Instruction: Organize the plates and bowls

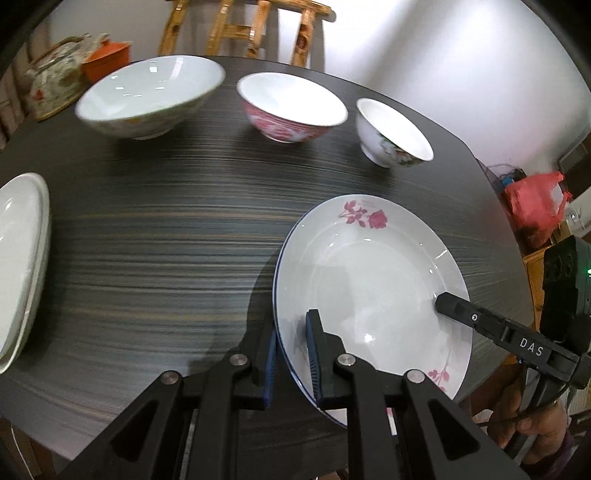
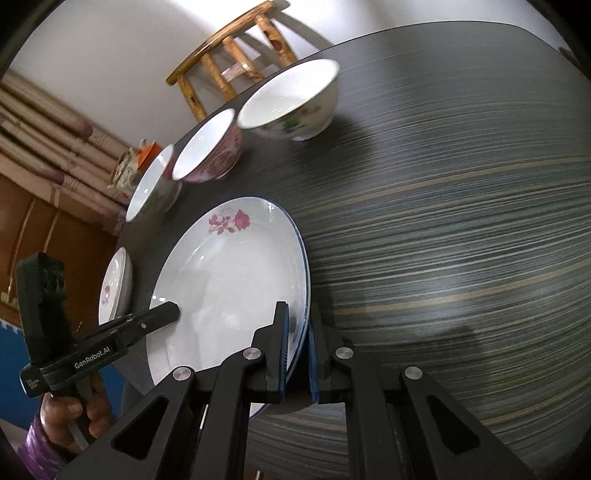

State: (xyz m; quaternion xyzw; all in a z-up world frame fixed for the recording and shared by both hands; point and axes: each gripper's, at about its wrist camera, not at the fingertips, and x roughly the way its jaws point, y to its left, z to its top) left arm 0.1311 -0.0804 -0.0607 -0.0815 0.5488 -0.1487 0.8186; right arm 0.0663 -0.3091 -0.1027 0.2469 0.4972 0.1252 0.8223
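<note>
A white plate with pink roses and a blue rim line (image 1: 369, 280) is held above the dark striped table (image 1: 155, 251). My left gripper (image 1: 291, 354) is shut on its left rim. My right gripper (image 2: 297, 350) is shut on its right rim; the plate also shows in the right wrist view (image 2: 229, 280). Three bowls stand in a row at the back: a large pale one (image 1: 147, 96), a pink patterned one (image 1: 288, 107) and a small white flowered one (image 1: 391, 133). A stack of white plates (image 1: 18, 266) lies at the left edge.
A flowered teapot (image 1: 55, 81) and an orange box (image 1: 107, 59) stand at the table's far left. A wooden chair (image 1: 243, 29) stands behind the table. A red bag (image 1: 535, 206) lies on the floor to the right.
</note>
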